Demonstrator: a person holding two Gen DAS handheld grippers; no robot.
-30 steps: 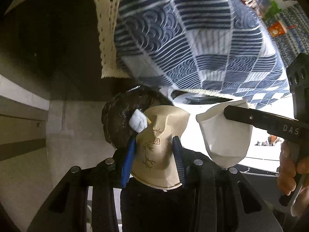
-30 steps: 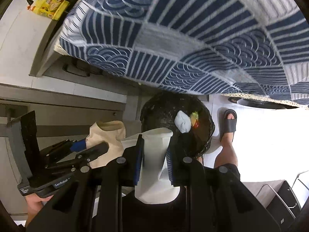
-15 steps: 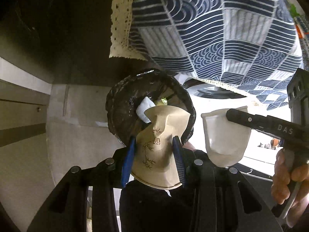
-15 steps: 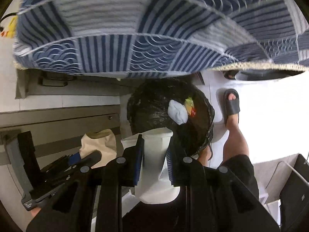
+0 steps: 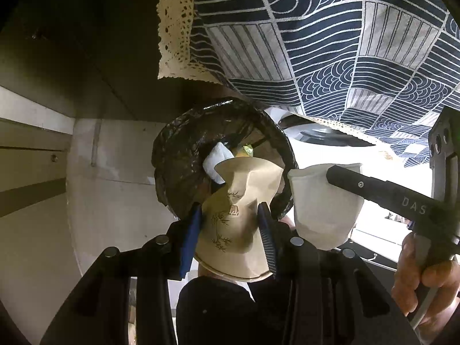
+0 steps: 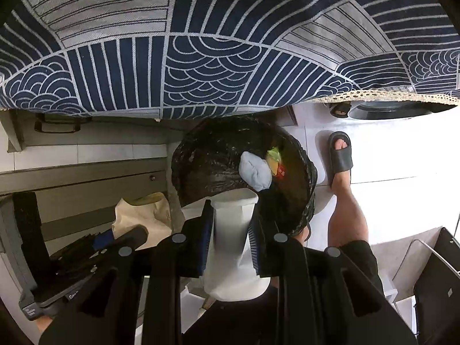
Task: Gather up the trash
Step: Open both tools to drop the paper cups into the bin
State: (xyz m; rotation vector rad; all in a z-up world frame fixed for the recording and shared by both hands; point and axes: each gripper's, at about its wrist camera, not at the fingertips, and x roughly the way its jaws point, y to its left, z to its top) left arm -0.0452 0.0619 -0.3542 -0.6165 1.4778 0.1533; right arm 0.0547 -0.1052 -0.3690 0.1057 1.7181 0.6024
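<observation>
Trash already lies in the black-lined bin (image 6: 218, 166), while 2 crushed paper cups, beige (image 5: 235, 218) and white (image 6: 230, 230), sit clamped in the left gripper (image 5: 230, 230) and right gripper (image 6: 230, 235) fingers above it, not yet dropped.

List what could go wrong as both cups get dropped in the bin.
1. The white cup, held by the right hand-held gripper, sits near the bin rim's near edge; released now, it may fall outside.
2. The crumpled tan cup in the left hand-held gripper may snag the black liner.
3. The hanging tablecloth partly overhangs the bin.
</observation>
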